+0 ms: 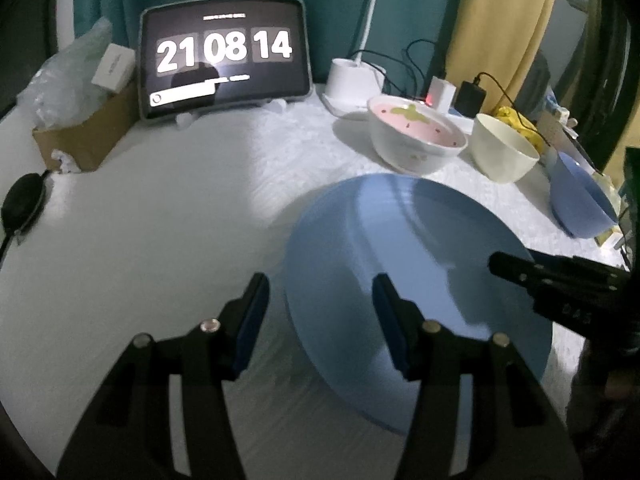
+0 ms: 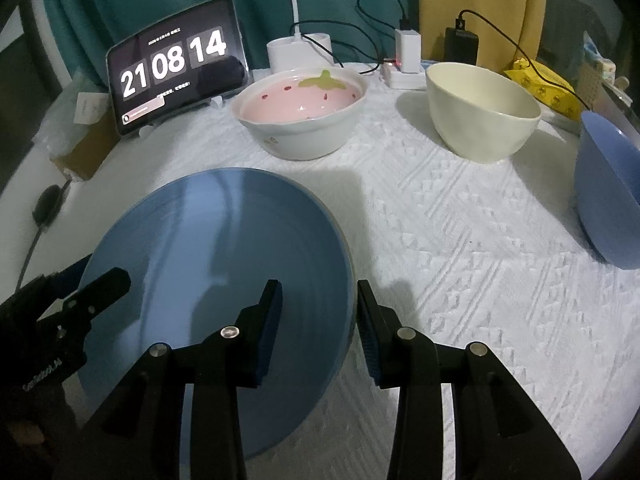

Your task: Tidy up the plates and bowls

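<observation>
Plates number one: a blue plate (image 2: 208, 256) lies flat on the white textured cloth (image 2: 460, 280), near and to the left. Bowls number three, all further back and to the right: a pink strawberry-pattern bowl (image 2: 300, 112) at the far middle, a cream bowl (image 2: 480, 112) right of it and apart from it, and a blue bowl (image 2: 608, 200) at the right edge, tilted on its side.

Two grippers work at the plate. The right gripper (image 2: 318, 296) straddles the plate's right rim, one finger over the plate and one outside it, jaws narrowly parted; I cannot tell whether the pads press on the rim. The left gripper (image 1: 320, 292) straddles the plate's left rim, jaws standing moderately wide with clear gaps on both sides of the edge.

At the far left stands one tablet (image 2: 176, 64) showing a clock. One white charger (image 2: 408, 50) and one black charger (image 2: 462, 44) sit behind the bowls, with one cardboard box (image 1: 88, 132) at the far left.
</observation>
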Tool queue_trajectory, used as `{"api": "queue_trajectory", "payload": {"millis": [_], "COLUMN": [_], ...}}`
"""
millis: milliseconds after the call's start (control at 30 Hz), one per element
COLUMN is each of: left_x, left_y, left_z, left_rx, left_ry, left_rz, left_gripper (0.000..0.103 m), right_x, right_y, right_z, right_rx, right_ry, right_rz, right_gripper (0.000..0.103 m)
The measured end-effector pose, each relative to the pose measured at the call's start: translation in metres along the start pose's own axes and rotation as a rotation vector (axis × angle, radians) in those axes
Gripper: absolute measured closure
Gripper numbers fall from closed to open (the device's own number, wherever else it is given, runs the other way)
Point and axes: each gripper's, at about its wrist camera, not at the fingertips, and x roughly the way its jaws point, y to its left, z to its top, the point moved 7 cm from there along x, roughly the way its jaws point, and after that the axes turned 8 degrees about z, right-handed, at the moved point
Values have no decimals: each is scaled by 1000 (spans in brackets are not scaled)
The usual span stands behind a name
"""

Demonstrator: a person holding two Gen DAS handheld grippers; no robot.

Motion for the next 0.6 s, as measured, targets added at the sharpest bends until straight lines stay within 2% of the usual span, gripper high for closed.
{"api": "queue_trajectory", "payload": {"millis": [233,400,600], "left_x": [-16,-29,-46], "left_y": [-1,-12,-41], "left_z": [2,5,7], "left_rx": [15,32,102], "left_ry": [-44,-75,-118], "left_rz": [45,40,18], "left_gripper": [48,48,48], "right_x": [-20,-36,-55], "right_y": [-7,-14,-28], "right_z": [-1,-3,-9], "right_rx": [4,9,30], "right_ry": [-37,-64,-91], "right_rz": [-19,-33,-42], "right_gripper": [64,64,64]}}
